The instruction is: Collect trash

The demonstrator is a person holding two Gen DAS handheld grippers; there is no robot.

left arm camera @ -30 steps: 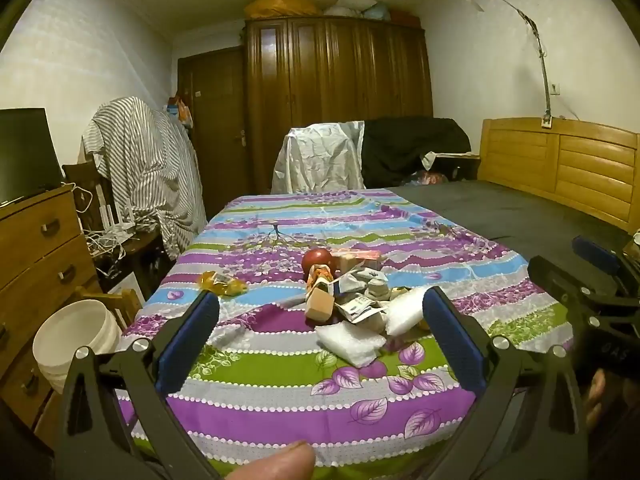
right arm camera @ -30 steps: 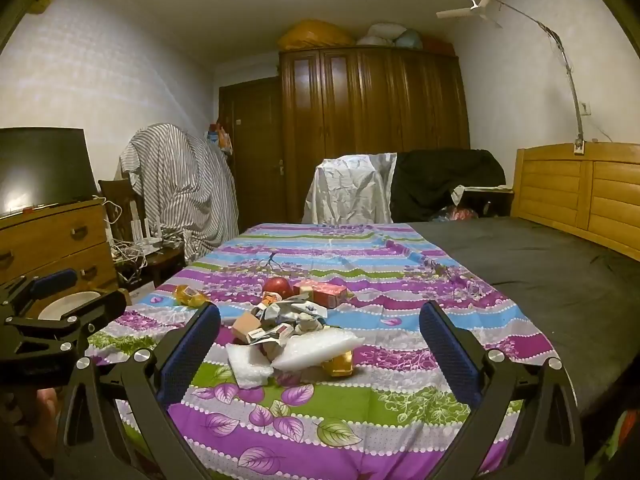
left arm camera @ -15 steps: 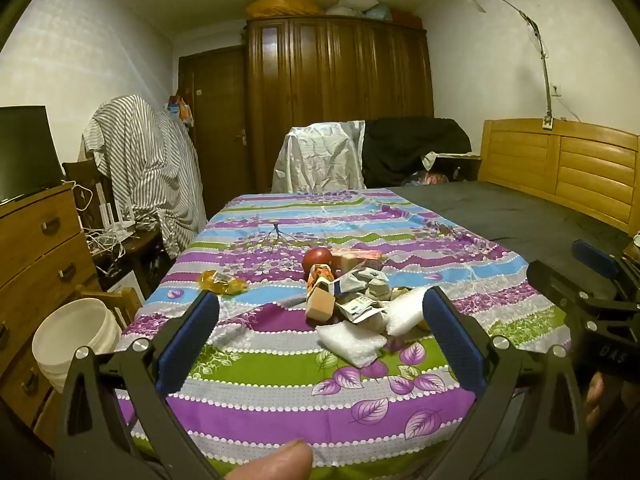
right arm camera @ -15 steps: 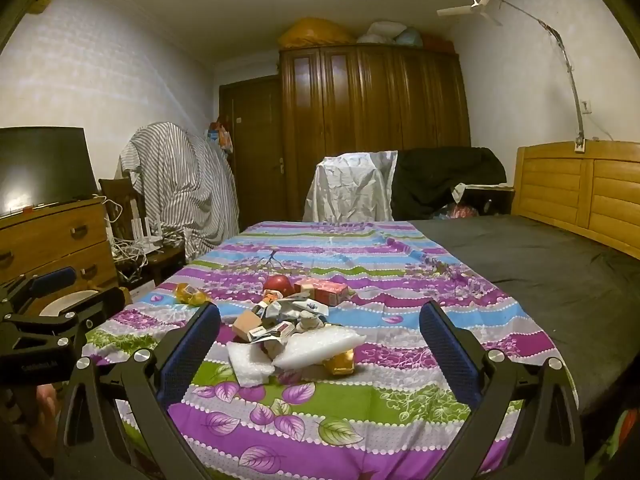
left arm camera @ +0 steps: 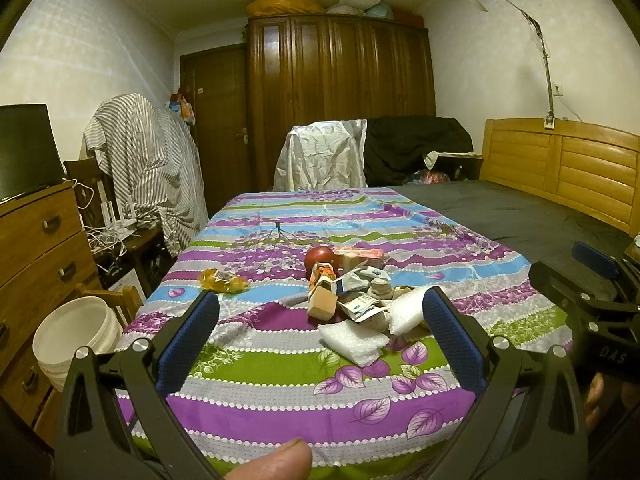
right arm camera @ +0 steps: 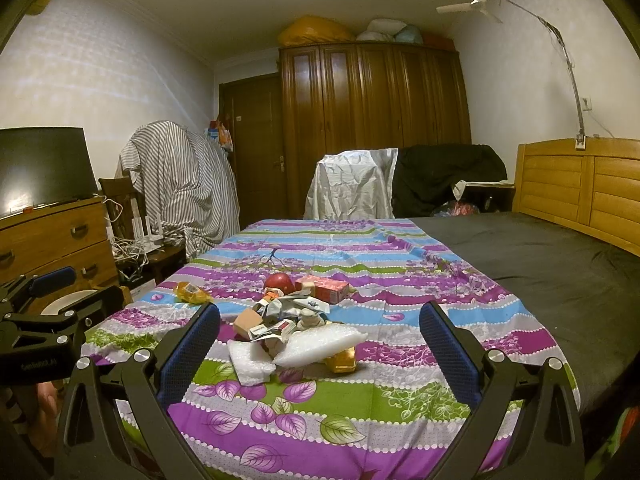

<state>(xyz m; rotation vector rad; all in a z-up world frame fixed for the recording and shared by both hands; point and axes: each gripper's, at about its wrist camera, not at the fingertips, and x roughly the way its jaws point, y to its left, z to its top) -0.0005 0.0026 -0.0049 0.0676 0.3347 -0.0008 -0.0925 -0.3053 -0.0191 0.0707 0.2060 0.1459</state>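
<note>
A pile of trash [left arm camera: 352, 300] lies on the striped floral cloth [left arm camera: 280, 376]: crumpled paper, a small tan carton [left arm camera: 322, 304], white bubble wrap [left arm camera: 354, 342], a red box [right arm camera: 326, 288] and a red apple [left arm camera: 319, 257]. The pile also shows in the right wrist view [right arm camera: 292, 328]. A yellow wrapper [left arm camera: 222, 280] lies apart to the left. A golden piece [right arm camera: 342, 360] sits at the pile's near right. My left gripper [left arm camera: 320, 340] is open and empty, short of the pile. My right gripper [right arm camera: 320, 356] is open and empty, also short of it.
A white bucket [left arm camera: 76, 340] stands on the floor left of the bed, beside a wooden dresser [left arm camera: 36, 264]. A dark blanket [left arm camera: 520, 220] covers the bed's right half. A wooden headboard [left arm camera: 568, 172] is at right. Covered chairs and a wardrobe [left arm camera: 340, 100] stand at the back.
Both grippers have hardly moved; the views shifted only slightly. Nothing was taken hold of.
</note>
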